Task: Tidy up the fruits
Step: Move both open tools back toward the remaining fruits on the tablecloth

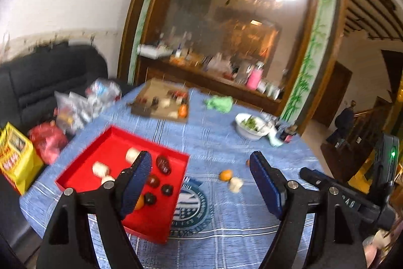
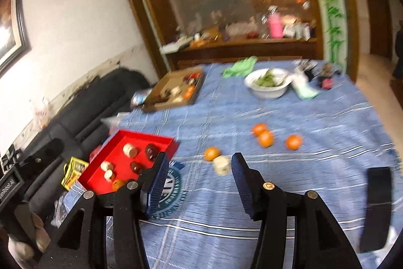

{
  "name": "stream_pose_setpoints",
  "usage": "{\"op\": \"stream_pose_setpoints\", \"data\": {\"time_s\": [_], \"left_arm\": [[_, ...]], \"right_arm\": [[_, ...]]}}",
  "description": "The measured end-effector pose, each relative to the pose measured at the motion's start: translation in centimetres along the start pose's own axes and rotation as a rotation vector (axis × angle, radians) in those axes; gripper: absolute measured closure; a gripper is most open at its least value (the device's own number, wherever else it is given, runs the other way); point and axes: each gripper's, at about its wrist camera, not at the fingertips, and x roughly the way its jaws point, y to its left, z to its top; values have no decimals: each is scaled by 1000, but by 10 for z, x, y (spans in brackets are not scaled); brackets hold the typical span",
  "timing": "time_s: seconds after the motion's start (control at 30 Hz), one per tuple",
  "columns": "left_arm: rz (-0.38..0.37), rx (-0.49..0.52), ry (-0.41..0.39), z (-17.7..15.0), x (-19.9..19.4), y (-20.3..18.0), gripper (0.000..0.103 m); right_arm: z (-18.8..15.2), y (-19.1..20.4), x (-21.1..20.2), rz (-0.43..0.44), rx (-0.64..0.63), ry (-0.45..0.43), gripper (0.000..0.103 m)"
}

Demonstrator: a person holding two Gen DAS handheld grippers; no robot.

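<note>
My left gripper (image 1: 201, 178) hangs over the blue tablecloth (image 1: 226, 231) with its jaws apart and nothing between them; the red tray (image 1: 161, 223) sits under its left finger, holding pale chunks, dark fruits and an orange. My right gripper (image 2: 199, 183) is also parted and empty; just ahead of it lie an orange (image 2: 212, 153) touching a pale chunk (image 2: 222, 165), and further ahead to the right three more oranges (image 2: 265, 139). Far ahead to the left a cardboard tray (image 2: 194, 98) holds what seems, through blur, more fruit.

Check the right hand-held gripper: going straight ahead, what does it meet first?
Probably the pale fruit chunk beside an orange, just ahead between the open right hand-held gripper fingers; depth is uncertain.
</note>
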Motion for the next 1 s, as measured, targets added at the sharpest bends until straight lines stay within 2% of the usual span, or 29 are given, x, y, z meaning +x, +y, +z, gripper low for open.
{"op": "stream_pose_setpoints", "data": {"time_s": [0.27,0.37,0.43,0.5,0.57,0.63,0.73,0.87,1.0], "left_arm": [[-40,90,-158,49,-78,-32,21],[-15,131,-220,74,-100,-38,18],[12,159,-265,88,-109,-43,10],[42,172,-297,97,-109,-44,8],[49,171,-287,101,-98,-43,7],[34,161,-237,98,-76,-42,7],[-2,149,-128,84,-25,-41,7],[-29,122,38,45,54,-41,7],[-22,110,210,-4,126,-45,7]], "right_arm": [[53,-6,-118,-71,-74,-209,45],[89,-4,-163,-95,-106,-300,35],[108,-1,-184,-110,-125,-351,22],[119,1,-193,-132,-145,-386,19],[119,-1,-188,-151,-156,-392,15],[109,-9,-165,-148,-138,-345,13],[81,-30,-114,-147,-102,-217,13],[35,-70,-37,-157,-21,-19,14],[-7,-113,30,-139,102,156,21]]}}
